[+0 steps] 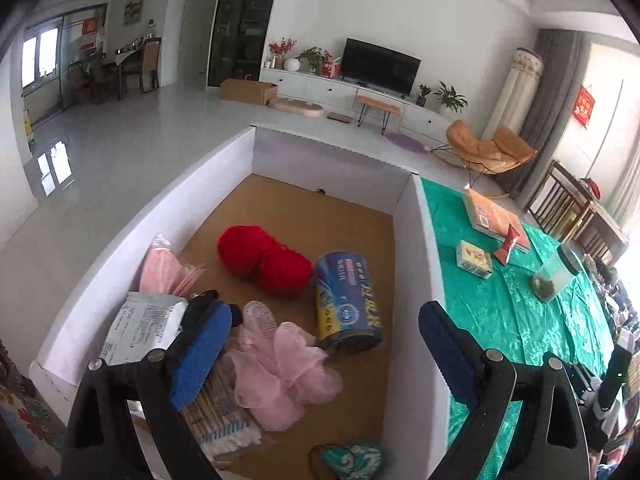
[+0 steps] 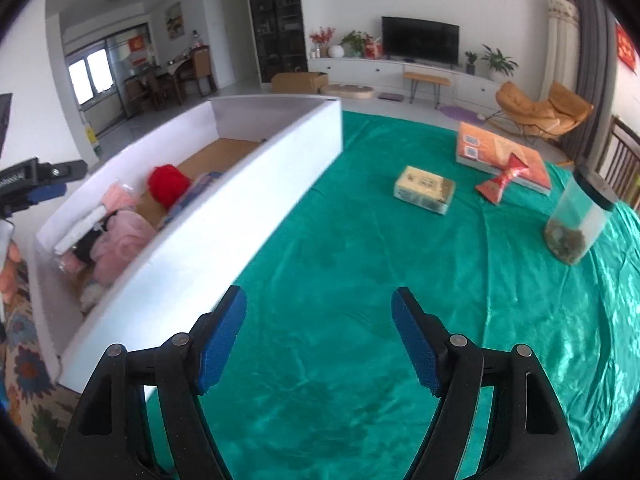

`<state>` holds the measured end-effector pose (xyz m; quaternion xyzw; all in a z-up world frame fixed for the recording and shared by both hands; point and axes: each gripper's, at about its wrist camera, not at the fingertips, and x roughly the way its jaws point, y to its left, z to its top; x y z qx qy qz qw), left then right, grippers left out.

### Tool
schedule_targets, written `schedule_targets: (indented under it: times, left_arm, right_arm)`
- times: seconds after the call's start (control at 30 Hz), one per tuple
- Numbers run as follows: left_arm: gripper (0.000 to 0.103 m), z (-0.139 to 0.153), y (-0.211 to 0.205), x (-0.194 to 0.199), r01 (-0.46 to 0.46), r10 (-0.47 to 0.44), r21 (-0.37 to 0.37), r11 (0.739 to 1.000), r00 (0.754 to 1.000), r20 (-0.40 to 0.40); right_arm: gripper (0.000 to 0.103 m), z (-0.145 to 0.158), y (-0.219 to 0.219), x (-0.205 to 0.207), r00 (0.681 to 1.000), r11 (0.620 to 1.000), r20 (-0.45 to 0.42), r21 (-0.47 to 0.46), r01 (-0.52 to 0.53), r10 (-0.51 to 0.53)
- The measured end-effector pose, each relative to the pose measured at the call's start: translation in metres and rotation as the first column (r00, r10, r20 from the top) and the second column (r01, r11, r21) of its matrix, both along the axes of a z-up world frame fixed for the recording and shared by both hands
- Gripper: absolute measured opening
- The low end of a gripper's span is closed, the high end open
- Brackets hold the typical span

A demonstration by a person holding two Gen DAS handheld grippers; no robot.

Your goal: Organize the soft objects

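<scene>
Both grippers' blue-padded fingers gape wide and empty: left gripper point(image 1: 324, 344) above the white cardboard box point(image 1: 420, 240), right gripper point(image 2: 320, 336) over the green-clothed desk point(image 2: 360, 240). Pink mesh sponge point(image 1: 280, 368) and red yarn point(image 1: 264, 260) lie inside the box.

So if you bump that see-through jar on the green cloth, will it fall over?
Probably, yes. The jar is tall and narrow, and it already seems to lean, though the fisheye may add to that. The stuff inside sits only at the bottom, which may steady it a little. Its smooth round side could let it roll across the cloth if it tips.
</scene>
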<state>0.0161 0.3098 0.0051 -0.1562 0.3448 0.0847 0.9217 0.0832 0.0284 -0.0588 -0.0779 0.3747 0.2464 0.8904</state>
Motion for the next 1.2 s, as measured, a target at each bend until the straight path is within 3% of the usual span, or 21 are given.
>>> schedule_targets:
  times: [0.1, 0.2, 0.4, 0.53, 0.87, 1.03, 1.2]
  left_arm:
    - [0.095, 0.010, -0.048, 0.013, 0.110, -0.110, -0.006, 0.994, 0.994, 0.025]
    - [0.095, 0.009, -0.101, 0.027, 0.227, -0.227, -0.013, 0.974, 0.974, 0.017]
    - [0.095, -0.015, -0.195, 0.060, 0.391, -0.397, -0.108, 0.914, 0.916, -0.048]
    - [0.095, -0.032, -0.235, 0.075, 0.434, -0.442, -0.094, 0.896, 0.892, -0.092]
    - [0.095, -0.077, -0.233, 0.107, 0.420, -0.413, -0.018, 0.907, 0.884, -0.217]
    - [0.095, -0.071, -0.231, 0.137, 0.428, -0.417, 0.004, 0.904, 0.882, -0.220]
    - [0.095, -0.062, -0.234, 0.193, 0.466, -0.444, 0.047, 0.883, 0.865, -0.234]
  right_arm:
    - [0.078, -0.033, -0.059, 0.018, 0.985, 0.984, -0.025, -0.060, 0.170, -0.171]
    - [0.078, -0.048, -0.105, 0.025, 0.960, 0.959, -0.025, -0.064, 0.277, -0.279]
    - [0.078, -0.049, -0.134, 0.031, 0.933, 0.931, -0.034, -0.080, 0.356, -0.359]
    - [0.078, -0.051, -0.139, 0.028, 0.924, 0.925, -0.061, -0.069, 0.374, -0.379]
    - [0.084, -0.055, -0.138, 0.033, 0.924, 0.927, -0.084, -0.076, 0.367, -0.373]
    - [0.085, -0.056, -0.136, 0.033, 0.925, 0.928, -0.083, -0.088, 0.363, -0.370]
    - [0.086, -0.056, -0.135, 0.033, 0.926, 0.929, -0.084, -0.089, 0.360, -0.367]
